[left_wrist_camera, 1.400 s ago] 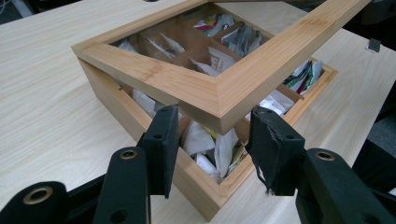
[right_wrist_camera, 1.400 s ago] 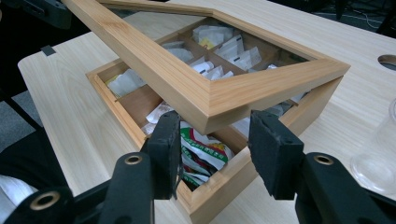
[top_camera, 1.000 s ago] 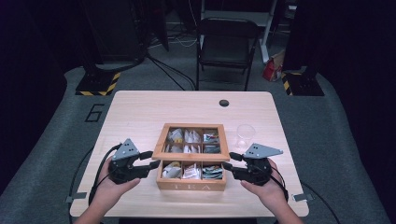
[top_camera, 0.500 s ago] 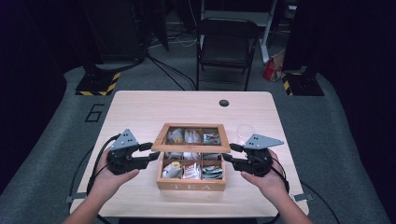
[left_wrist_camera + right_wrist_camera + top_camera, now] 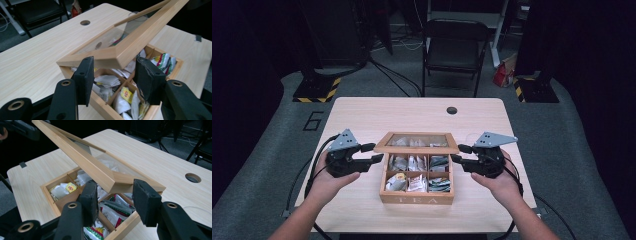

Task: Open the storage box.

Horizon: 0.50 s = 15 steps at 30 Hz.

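Wooden tea box (image 5: 418, 187) sits mid-bench, its glass-paned lid (image 5: 418, 142) now raised halfway where it lay flatter a second ago, left tongs (image 5: 372, 153) and right tongs (image 5: 458, 153) gaping, gripping nothing, so opening seems underway.

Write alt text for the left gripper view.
A wooden tea box sits on a light wooden table, its glass-paned lid partly raised over compartments of tea bags. The left tool is open at the lid's near corner.

A black folding chair (image 5: 455, 47) stands behind the wooden table (image 5: 362, 115), near a red bag (image 5: 502, 75).
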Available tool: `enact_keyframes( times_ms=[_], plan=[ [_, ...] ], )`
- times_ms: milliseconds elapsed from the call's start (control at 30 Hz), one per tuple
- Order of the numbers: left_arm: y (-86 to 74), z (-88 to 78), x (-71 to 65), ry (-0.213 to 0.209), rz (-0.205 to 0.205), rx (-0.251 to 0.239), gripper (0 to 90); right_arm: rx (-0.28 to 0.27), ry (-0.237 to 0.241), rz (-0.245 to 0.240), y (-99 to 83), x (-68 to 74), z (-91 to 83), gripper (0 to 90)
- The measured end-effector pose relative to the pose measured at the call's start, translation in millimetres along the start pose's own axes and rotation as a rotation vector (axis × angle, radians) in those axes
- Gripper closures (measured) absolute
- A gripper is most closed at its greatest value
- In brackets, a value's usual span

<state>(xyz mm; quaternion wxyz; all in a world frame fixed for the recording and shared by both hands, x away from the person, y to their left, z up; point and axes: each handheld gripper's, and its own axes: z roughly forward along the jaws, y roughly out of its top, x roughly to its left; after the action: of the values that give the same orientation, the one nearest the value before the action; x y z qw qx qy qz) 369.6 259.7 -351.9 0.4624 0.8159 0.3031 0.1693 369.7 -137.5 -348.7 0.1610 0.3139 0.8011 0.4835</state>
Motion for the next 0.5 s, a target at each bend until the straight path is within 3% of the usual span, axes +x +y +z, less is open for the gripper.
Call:
enact_keyframes(
  times_ms=[200, 500],
  plan=[
    [-5.2, 17.4, 18.3, 0.027, -0.037, 0.015, 50.6, -0.008, -0.003, 0.017, 8.7, -4.4, 0.2, 55.8],
    [-3.2, 41.9, 28.2, 0.032, -0.049, 0.045, 50.6, -0.011, -0.003, 0.013, 12.0, -6.4, 0.4, 55.7]
  ],
)
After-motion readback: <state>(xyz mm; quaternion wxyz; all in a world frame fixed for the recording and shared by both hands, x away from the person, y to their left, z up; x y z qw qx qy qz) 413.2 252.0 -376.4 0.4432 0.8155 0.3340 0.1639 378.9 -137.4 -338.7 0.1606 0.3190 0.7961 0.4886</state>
